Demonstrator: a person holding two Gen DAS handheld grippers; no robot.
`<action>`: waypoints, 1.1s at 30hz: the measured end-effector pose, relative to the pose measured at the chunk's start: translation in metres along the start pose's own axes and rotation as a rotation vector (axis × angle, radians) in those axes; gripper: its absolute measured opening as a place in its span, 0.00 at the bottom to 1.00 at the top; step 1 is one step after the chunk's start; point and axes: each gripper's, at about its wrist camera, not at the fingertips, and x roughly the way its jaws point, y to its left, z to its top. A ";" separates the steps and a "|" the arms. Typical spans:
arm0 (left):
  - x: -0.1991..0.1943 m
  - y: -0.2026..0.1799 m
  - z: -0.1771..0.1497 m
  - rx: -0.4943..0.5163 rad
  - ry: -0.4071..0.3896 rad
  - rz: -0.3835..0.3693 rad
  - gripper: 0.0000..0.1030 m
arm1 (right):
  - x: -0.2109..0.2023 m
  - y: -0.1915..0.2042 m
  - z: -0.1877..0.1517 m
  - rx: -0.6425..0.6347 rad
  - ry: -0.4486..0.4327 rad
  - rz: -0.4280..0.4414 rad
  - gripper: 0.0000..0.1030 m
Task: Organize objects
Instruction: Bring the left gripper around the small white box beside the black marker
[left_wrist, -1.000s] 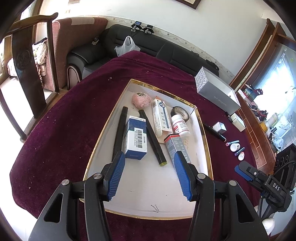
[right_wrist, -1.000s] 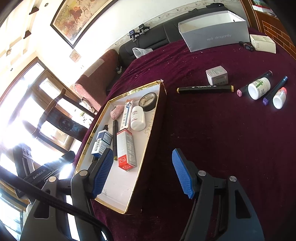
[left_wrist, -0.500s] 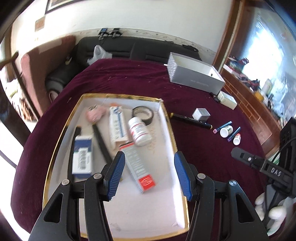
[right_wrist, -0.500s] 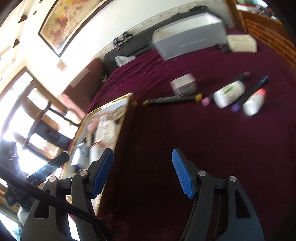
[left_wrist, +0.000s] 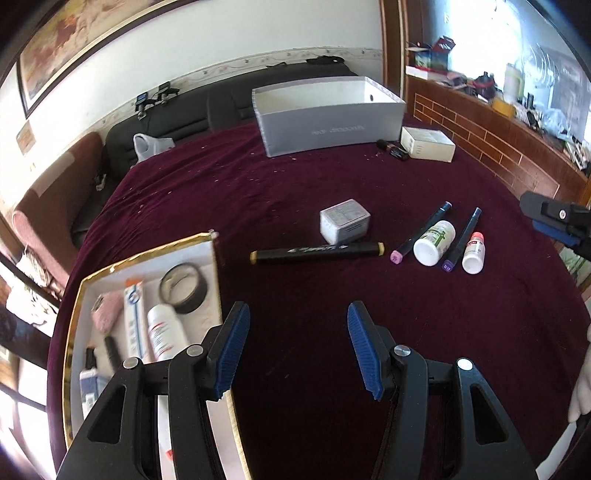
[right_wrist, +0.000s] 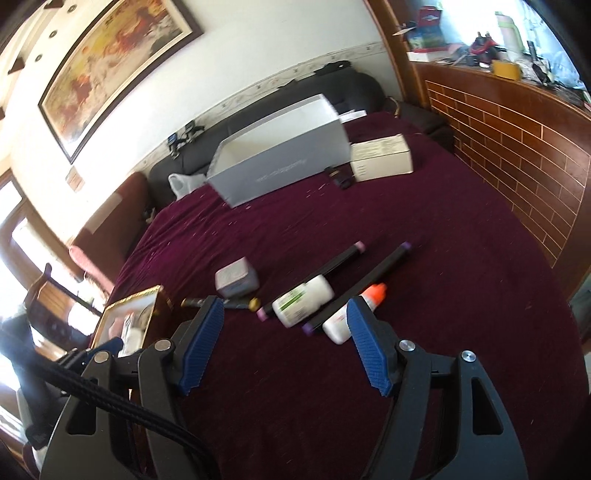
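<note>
L gripper (left_wrist: 297, 349) in front of me: jaws apart, nothing between, hanging over bare maroon cloth (left_wrist: 295, 184) just right of the gold-rimmed tray (left_wrist: 218, 266). Tray holds tape roll (left_wrist: 183, 287), white bottle (left_wrist: 164, 336), tube (left_wrist: 133, 317), pink item (left_wrist: 105, 310). R gripper (right_wrist: 284, 341): jaws opening, empty, low over the cloth w/ loose stuff just past the tips: green-label bottle (right_wrist: 303, 300), orange-cap bottle (right_wrist: 351, 314), two dark markers. Bit further: black marker (left_wrist: 316, 252), small white box (left_wrist: 344, 226). Far edge: open grey box (left_wrist: 328, 116), cream box (left_wrist: 428, 143).
</note>
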 end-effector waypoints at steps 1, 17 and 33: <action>0.005 -0.006 0.004 0.011 0.004 0.006 0.48 | 0.001 -0.005 0.003 0.008 -0.004 -0.002 0.67; 0.073 -0.028 0.043 0.051 0.081 0.007 0.47 | 0.054 -0.052 0.028 0.113 -0.008 0.017 0.67; 0.134 -0.050 0.098 0.104 0.020 -0.027 0.59 | 0.062 -0.076 0.022 0.158 -0.009 -0.018 0.67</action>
